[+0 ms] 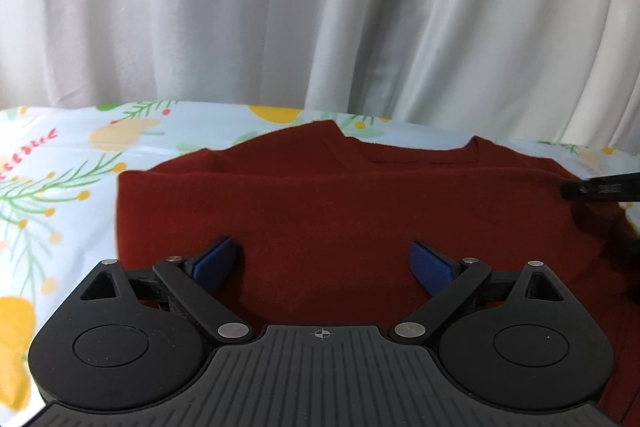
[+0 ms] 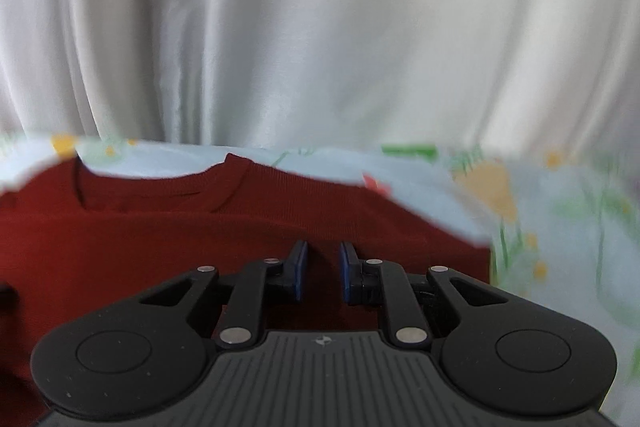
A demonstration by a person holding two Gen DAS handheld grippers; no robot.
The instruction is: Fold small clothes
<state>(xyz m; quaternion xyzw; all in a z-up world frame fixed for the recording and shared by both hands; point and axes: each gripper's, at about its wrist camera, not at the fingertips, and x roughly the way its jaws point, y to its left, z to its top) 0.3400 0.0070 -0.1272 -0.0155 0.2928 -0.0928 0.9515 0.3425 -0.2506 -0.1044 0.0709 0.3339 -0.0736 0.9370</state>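
A dark red knit sweater (image 1: 340, 203) lies on the flowered cloth with its neckline at the far side. My left gripper (image 1: 324, 259) hovers low over its near left part, blue pads (image 1: 216, 259) spread wide with nothing between them. My right gripper (image 2: 323, 267) is at the sweater's (image 2: 160, 239) right side. Its pads (image 2: 300, 267) stand close together with red fabric in the narrow gap. One of its black fingers (image 1: 600, 189) shows at the right edge of the left wrist view, where the cloth bunches darkly.
A pale blue tablecloth (image 1: 60, 187) printed with yellow fruit and green sprigs covers the surface. White curtain folds (image 1: 320, 7) hang right behind its far edge. Bare tablecloth (image 2: 560, 227) lies to the right of the sweater.
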